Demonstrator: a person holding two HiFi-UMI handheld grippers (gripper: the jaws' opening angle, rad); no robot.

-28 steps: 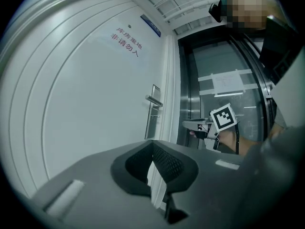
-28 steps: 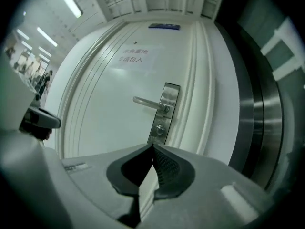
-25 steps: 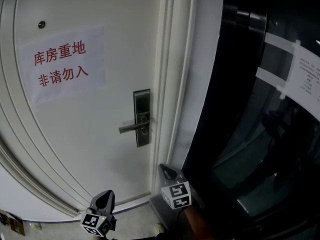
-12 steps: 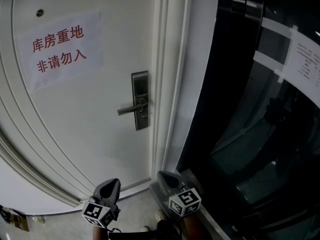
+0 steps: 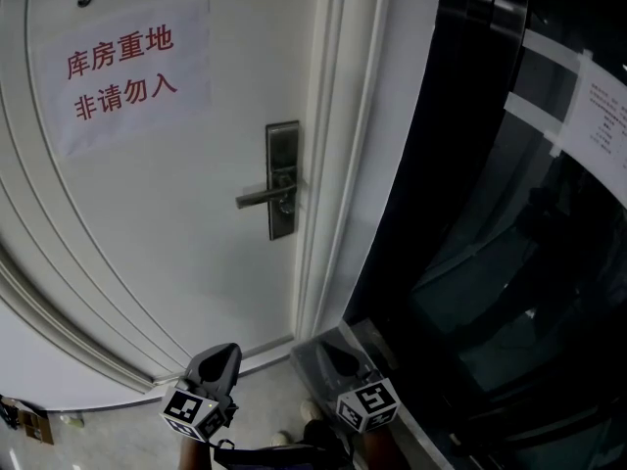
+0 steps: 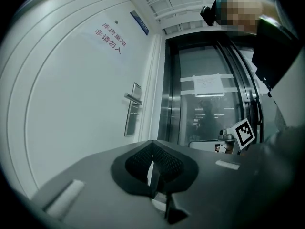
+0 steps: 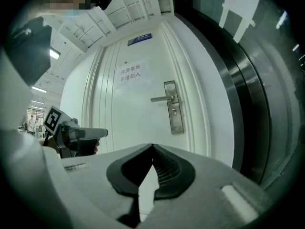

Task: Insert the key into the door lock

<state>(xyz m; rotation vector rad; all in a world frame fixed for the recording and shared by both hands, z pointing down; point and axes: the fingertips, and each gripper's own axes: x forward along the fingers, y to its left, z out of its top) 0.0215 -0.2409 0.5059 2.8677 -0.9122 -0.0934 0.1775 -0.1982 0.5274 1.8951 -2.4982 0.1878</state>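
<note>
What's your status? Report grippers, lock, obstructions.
Left gripper shut, right gripper shut, both low, well short of the door. No key visible in either. Door lock untouched. Nothing in the way.

Door (image 5: pixel 176 262): white painted face, smooth, satin at most; raised mouldings in the same finish.
Lock plate (image 5: pixel 282 179) and lever handle (image 5: pixel 257 199): brushed metal, dull grey sheen, no mirror polish.
Notice (image 5: pixel 132 71) on door: thin white paper, matt, red print.
Panel (image 5: pixel 490 262) right of door frame: dark glass, high gloss, strong reflections.
Frame trim (image 6: pixel 167 113) beside it: steel-looking (brushed, vertical streaks in the left gripper view).
Sheet (image 5: pixel 607 130) on glass: matt white paper under matt white tape strips (image 5: pixel 534 120).
Left gripper (image 6: pixel 152 149) and right gripper (image 7: pixel 152 149) shells: grey plastic, matt, smooth.
Pads (image 6: pixel 169 163): black, finely ribbed, rubbery look.
Marker cube (image 5: pixel 367 404): flat black-and-white print, no gloss.
</note>
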